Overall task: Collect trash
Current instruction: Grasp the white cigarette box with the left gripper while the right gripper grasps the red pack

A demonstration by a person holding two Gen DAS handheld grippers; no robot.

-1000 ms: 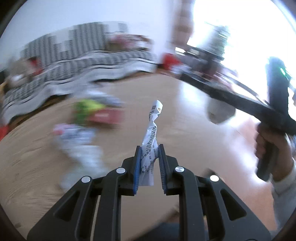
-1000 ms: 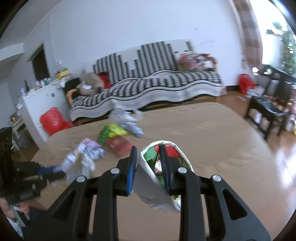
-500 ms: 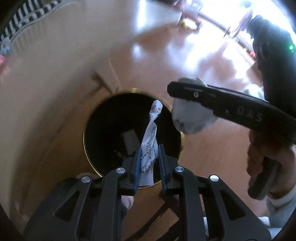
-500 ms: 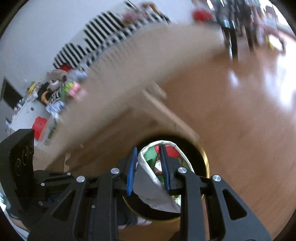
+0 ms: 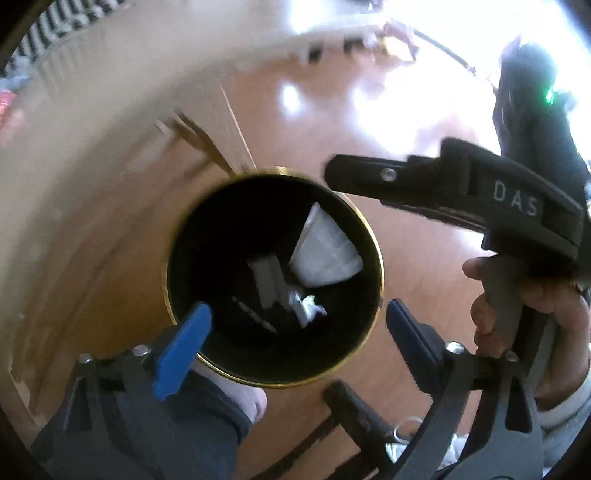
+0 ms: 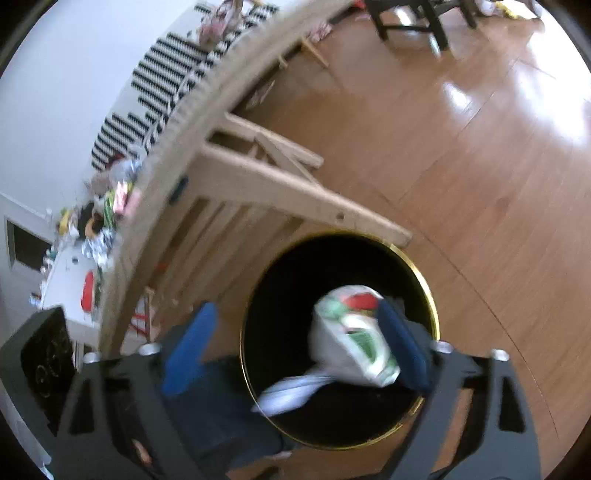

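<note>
A black trash bin with a gold rim (image 5: 373,236) stands on the wooden floor below both grippers; it also shows in the right wrist view (image 6: 430,291). My left gripper (image 5: 295,336) is open and empty above the bin mouth. A crumpled paper wrapper (image 5: 304,306) and a white bag (image 5: 325,254) are inside the bin. My right gripper (image 6: 295,347) is open; the white, green and red bag (image 6: 351,332) is blurred, falling beside its right finger over the bin. The right gripper also shows in the left wrist view (image 5: 443,188).
A light wooden table (image 6: 192,122) with several pieces of trash on top (image 6: 110,206) stands beside the bin; its legs (image 6: 295,199) run close to the rim. A dark chair (image 6: 410,18) stands on the floor farther off. My leg and foot (image 5: 236,398) are by the bin.
Both grippers opened over the bin. The paper wrapper dropped from the left gripper into the bin. The white bag left the right gripper's hold and is falling.
</note>
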